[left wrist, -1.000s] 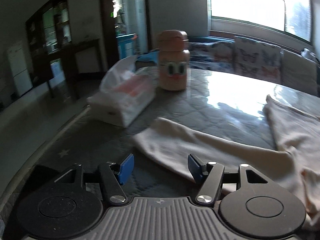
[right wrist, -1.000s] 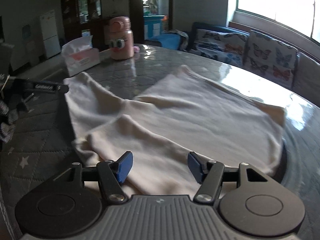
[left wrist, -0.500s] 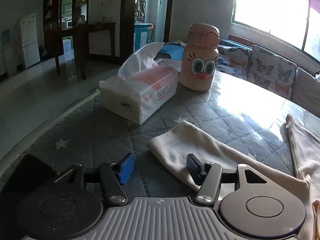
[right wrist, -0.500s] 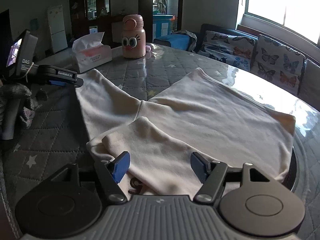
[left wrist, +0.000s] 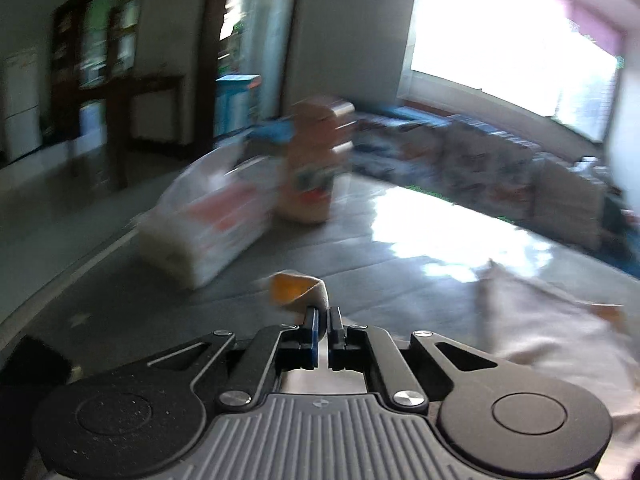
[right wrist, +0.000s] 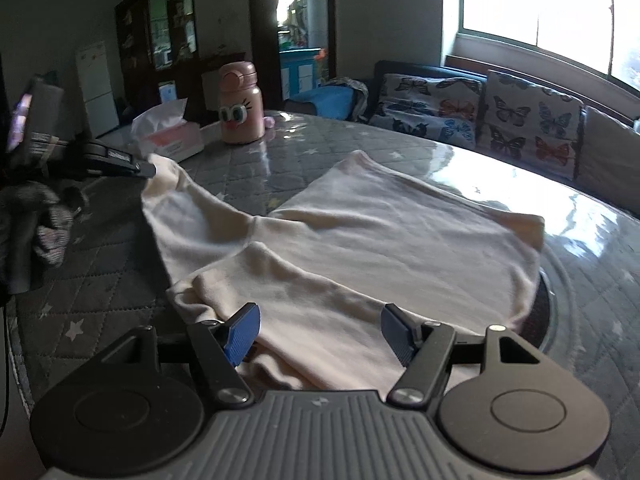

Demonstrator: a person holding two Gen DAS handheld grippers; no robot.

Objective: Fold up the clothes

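My left gripper (left wrist: 323, 322) pinches the cream shirt's (right wrist: 400, 232) sleeve cuff (left wrist: 298, 290) at twelve o'clock; my right gripper (right wrist: 320, 330) gapes above its folded hem.

A wide bright window (right wrist: 560, 12) fills the upper right of the room and throws glare across the glossy, grey quilted star-patterned cover of the round counter (right wrist: 460, 168). Beyond the counter's far edge stands a dark sofa with butterfly-print cushions (right wrist: 480, 116). A white refrigerator (right wrist: 98, 84) and a dark wooden glass-fronted cabinet (right wrist: 168, 36) line the pale left wall, beside an open doorway (right wrist: 302, 32).
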